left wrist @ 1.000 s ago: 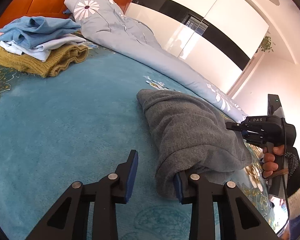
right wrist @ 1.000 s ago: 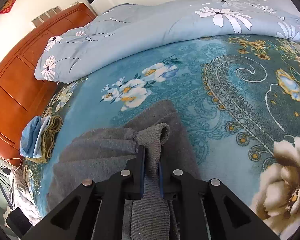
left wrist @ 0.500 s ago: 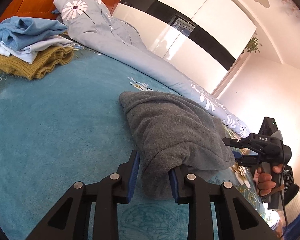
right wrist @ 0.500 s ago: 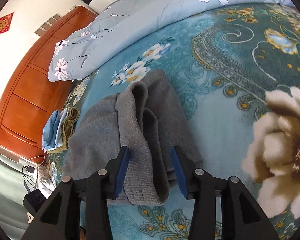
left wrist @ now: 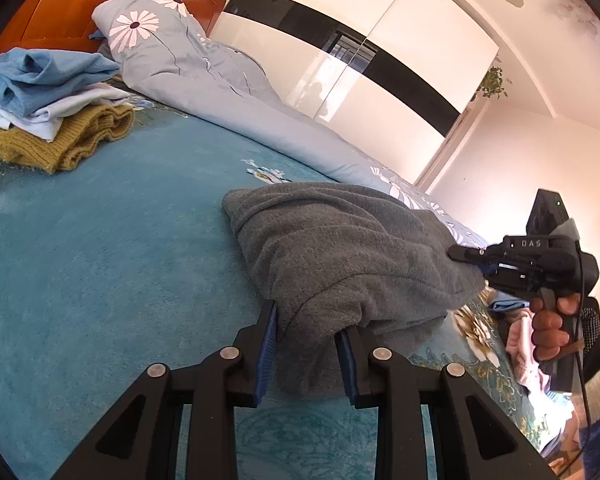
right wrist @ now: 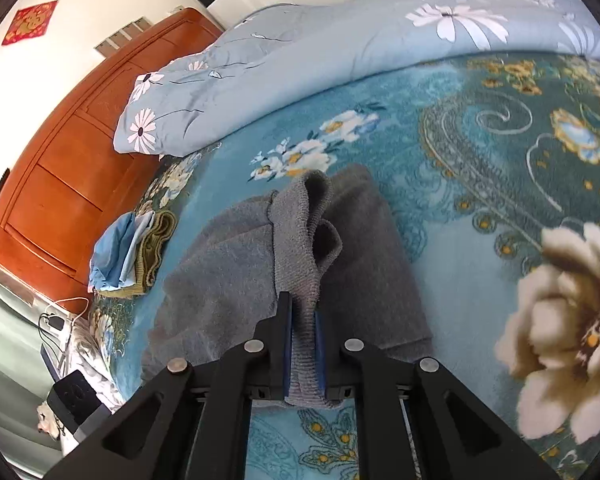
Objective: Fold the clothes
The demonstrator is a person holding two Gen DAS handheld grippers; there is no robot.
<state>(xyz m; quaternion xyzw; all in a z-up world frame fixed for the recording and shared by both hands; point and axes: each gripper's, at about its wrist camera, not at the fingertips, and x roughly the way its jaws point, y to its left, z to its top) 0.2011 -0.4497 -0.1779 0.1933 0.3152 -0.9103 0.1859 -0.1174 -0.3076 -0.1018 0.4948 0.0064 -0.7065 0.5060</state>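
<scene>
Knitwear, a grey sweater (left wrist: pixel 352 256), lies in a thick bundle near the middle of the bed (left wrist: pixel 100 248), already doubled over on itself, with its ribbed edge (right wrist: pixel 300 240) standing up in a loose loop at the near end. The right gripper (right wrist: pixel 303 354) has its jaws pressed nearly together, pinching that ribbed edge between the blue pads; from the left camera it shows at the bundle's far corner, held in a hand (left wrist: pixel 552 326). The left gripper (left wrist: pixel 308 354) stands with its jaws a little apart, a fat fold of the sweater bulging between them and the pads seeming to bear on its sides, so it reads as a grip on thick cloth. With both ends held, the sweater looks partway through its fold: the body is gathered but still lumpy and uneven, and one more fold and a flattening seem to be left. Well apart, by the headboard (left wrist: pixel 72 4), a pile (left wrist: pixel 48 112) of blue, white and mustard clothes sits stacked, which I judge to be finished pieces awaiting this one. A flowered quilt (left wrist: pixel 228 92) runs along the far side of the bed.
</scene>
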